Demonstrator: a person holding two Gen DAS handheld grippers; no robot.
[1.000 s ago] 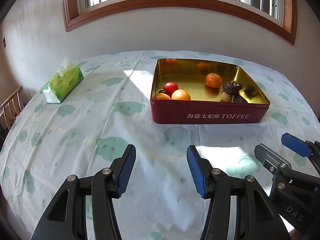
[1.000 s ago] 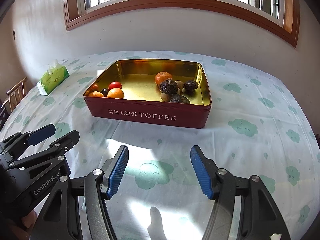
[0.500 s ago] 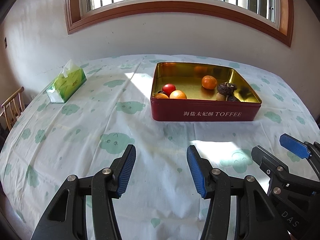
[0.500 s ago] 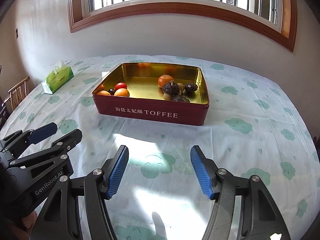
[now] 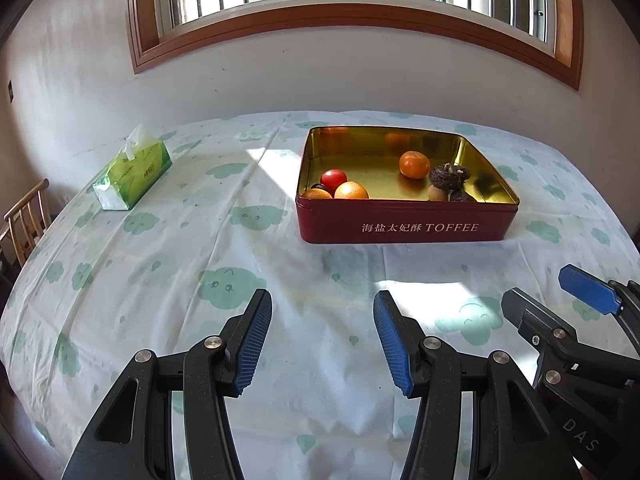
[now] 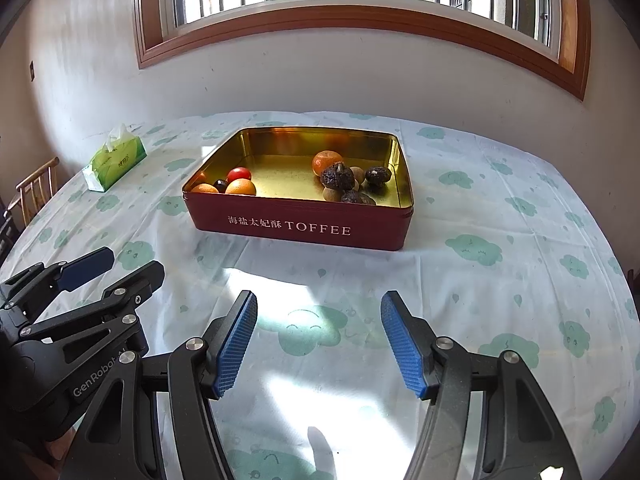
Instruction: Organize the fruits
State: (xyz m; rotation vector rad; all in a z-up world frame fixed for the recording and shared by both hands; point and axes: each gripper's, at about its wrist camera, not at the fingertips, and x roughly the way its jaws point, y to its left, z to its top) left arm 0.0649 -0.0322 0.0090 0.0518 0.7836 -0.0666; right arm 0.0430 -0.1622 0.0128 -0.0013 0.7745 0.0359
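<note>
Both the left gripper and the right gripper hover with fingers released, holding nothing, near the red rectangular toffee tin containing fruits.

Table covered by a white cloth printed with pale green clouds. Resting directly on it: an open red toffee tin with a gold interior, toward the far side, and a green tissue box, well apart to the tin's left near the table's edge.
</note>
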